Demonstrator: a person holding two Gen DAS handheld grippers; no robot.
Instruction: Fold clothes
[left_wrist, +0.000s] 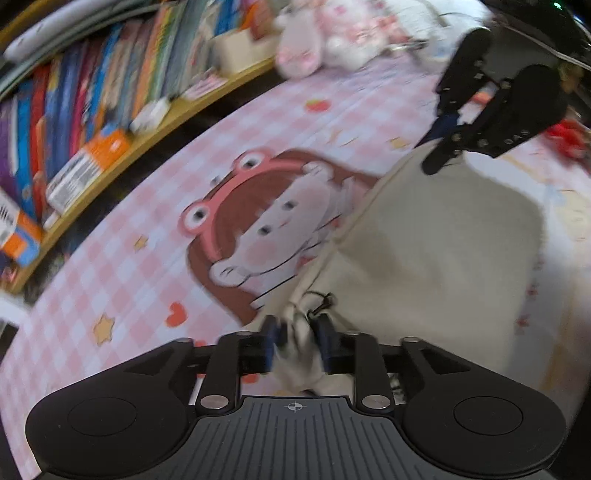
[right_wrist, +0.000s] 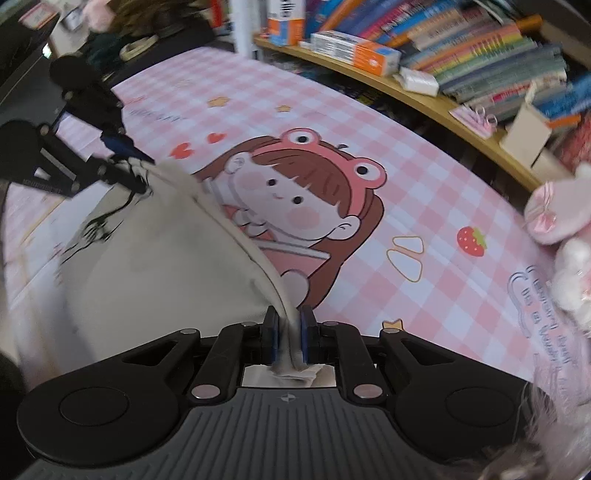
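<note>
Left gripper (left_wrist: 295, 341), right gripper (right_wrist: 287, 338) pinch cream garment (left_wrist: 436, 251) edge between them.

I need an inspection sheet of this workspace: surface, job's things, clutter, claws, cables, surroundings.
Surface: pink checked cloth printed with a cartoon girl in a frog hat.
Job's things: cream garment, stretched between both claws, with a dark printed mark.
Clutter: pink plush toys at the cloth's edge.
Claws: left claw shut on the garment's edge; right claw shut on another edge.
Cables: nothing seen.
Surroundings: wooden shelf crowded with books and boxes.
</note>
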